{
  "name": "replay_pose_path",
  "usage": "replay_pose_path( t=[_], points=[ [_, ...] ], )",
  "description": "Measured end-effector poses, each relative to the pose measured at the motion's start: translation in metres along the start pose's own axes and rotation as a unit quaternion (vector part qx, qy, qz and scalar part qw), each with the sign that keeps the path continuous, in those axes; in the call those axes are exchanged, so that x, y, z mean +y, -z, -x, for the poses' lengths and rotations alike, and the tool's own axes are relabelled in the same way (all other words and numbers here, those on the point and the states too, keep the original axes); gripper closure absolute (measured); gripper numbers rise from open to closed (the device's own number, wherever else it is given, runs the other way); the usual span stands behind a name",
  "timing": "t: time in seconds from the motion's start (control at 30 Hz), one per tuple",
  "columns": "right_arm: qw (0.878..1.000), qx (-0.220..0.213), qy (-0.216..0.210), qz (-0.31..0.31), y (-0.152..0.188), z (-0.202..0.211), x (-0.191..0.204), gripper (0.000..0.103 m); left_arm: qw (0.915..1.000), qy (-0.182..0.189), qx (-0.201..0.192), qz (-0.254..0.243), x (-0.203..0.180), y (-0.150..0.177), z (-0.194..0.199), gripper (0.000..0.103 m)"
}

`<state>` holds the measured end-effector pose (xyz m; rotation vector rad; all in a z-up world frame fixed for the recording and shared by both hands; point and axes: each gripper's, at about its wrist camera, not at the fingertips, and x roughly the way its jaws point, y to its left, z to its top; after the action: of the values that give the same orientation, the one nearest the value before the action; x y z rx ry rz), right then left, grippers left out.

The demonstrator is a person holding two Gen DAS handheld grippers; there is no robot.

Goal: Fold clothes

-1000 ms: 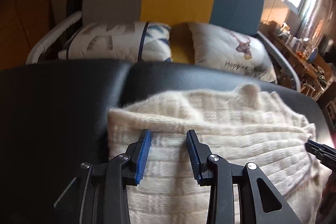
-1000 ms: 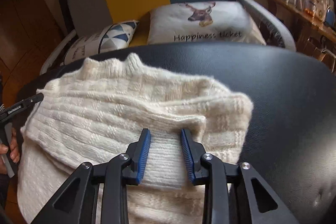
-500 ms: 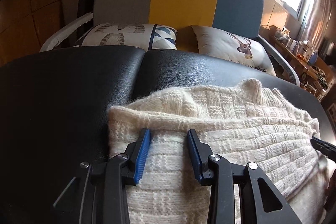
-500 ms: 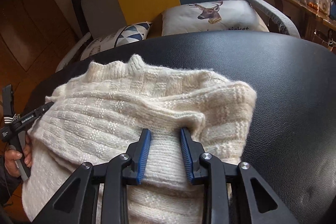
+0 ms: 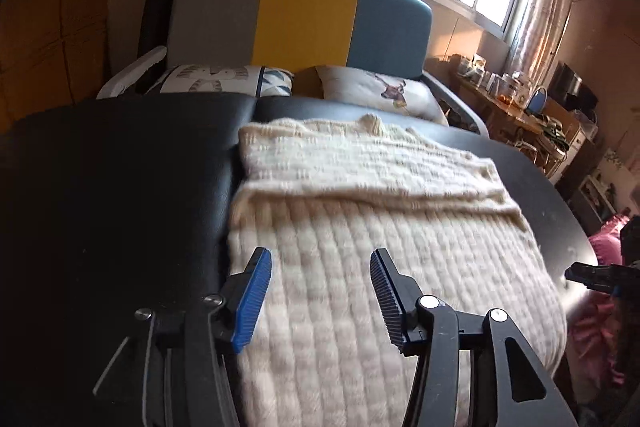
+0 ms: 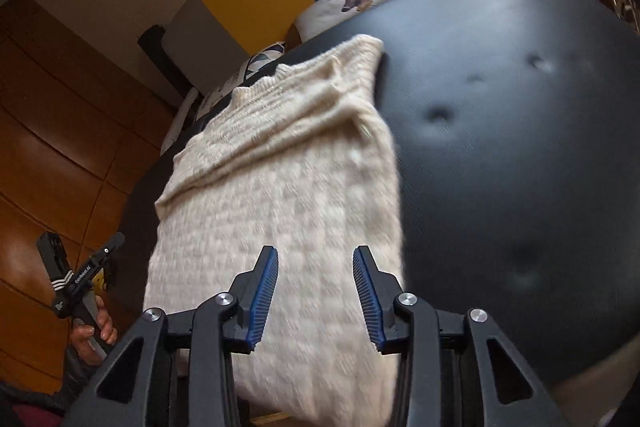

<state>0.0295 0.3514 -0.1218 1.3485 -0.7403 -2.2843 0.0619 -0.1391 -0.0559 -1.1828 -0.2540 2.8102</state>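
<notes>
Two grippers are in play, and both stand with their jaws spread and nothing between the pads: the left gripper [image 5: 321,277] hangs over the near left part of the cream knitted sweater [image 5: 372,227], and the right gripper [image 6: 315,273] hangs over its near right part. The sweater lies on the black padded table [image 5: 120,187], its near end draping over the table edge and a folded layer forming a ridge across the far portion. The step in hand appears to be taking hold of the near hem for the next fold. To do it well, lower each gripper to the hem at matching positions near the two side edges, and close on all layers of the thick knit. Lift both sides evenly, since loose knit sags and stretches when pulled unevenly. Carry the hem toward the far ridge, keeping the side edges aligned.
</notes>
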Motion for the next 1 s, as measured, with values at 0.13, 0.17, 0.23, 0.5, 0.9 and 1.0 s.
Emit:
replay_pose_path(
  t=[0.13,0.17,0.23,0.5,0.9,1.0],
  points=[
    [0.997,-0.004,-0.039,-0.063,0.034,0.013,-0.038,0.063,0.9987,-0.008,0.034,0.038,0.023,0.039,0.011,0.05],
    [0.996,-0.001,-0.046,-0.071,0.037,0.011,-0.043,0.063,0.9981,-0.014,0.039,0.046,0.028,0.048,0.013,0.05],
    [0.995,0.011,-0.07,-0.071,0.037,0.002,-0.043,0.063,0.9966,-0.018,0.05,0.063,0.038,0.062,0.017,0.05],
    [0.988,0.067,-0.132,-0.039,0.037,-0.031,-0.025,0.063,0.9915,0.028,0.079,0.1,0.055,0.097,0.024,0.05],
    [0.989,0.046,-0.139,-0.028,0.044,-0.034,-0.02,0.063,0.9914,0.057,0.089,0.078,0.034,0.105,0.005,0.048],
    [0.989,0.047,-0.137,-0.013,0.044,-0.035,-0.018,0.063,0.9936,0.041,0.082,0.066,0.028,0.106,0.005,0.048]
  ],
)
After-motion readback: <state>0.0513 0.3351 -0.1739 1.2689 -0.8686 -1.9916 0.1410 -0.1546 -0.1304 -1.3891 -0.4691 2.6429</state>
